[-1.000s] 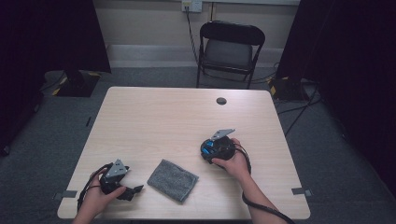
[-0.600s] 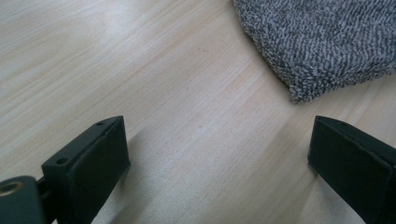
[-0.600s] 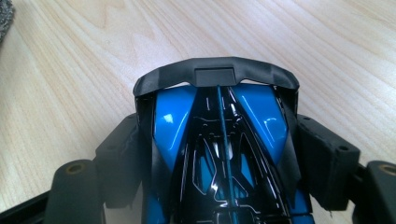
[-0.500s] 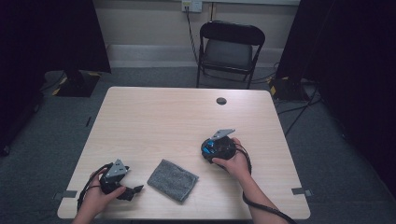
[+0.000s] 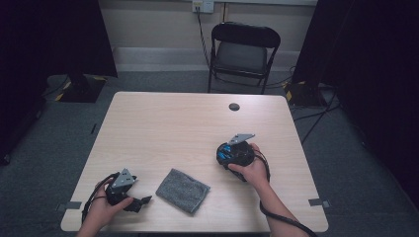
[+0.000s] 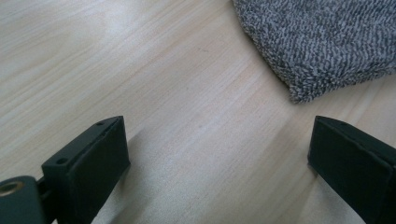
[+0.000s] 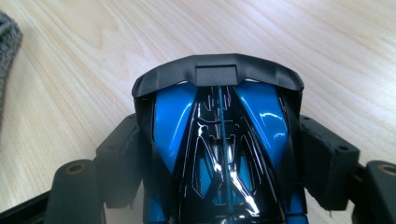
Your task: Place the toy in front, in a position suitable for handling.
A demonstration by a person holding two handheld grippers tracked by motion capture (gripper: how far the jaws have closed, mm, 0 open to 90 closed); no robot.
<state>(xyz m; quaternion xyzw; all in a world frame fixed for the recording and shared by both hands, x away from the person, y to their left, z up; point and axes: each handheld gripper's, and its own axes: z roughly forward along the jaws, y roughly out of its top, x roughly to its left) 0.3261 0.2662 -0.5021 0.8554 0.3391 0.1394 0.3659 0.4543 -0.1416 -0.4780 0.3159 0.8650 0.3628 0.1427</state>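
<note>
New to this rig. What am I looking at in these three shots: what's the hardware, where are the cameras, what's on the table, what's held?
There is no robot arm here: a person at a table holds a handheld two-jaw gripper in each hand.

The high view comes from a fixed camera above the person, looking down on the table. The other two come from cameras riding on each gripper, looking along its black jaws.

On the table lies a grey cloth, and a small dark round thing sits near the far edge.

The left gripper is open, jaws wide over bare wood, the cloth just ahead and untouched.

The right gripper is closed on a glossy blue and black toy car, jaws pressing on its two sides.
</note>
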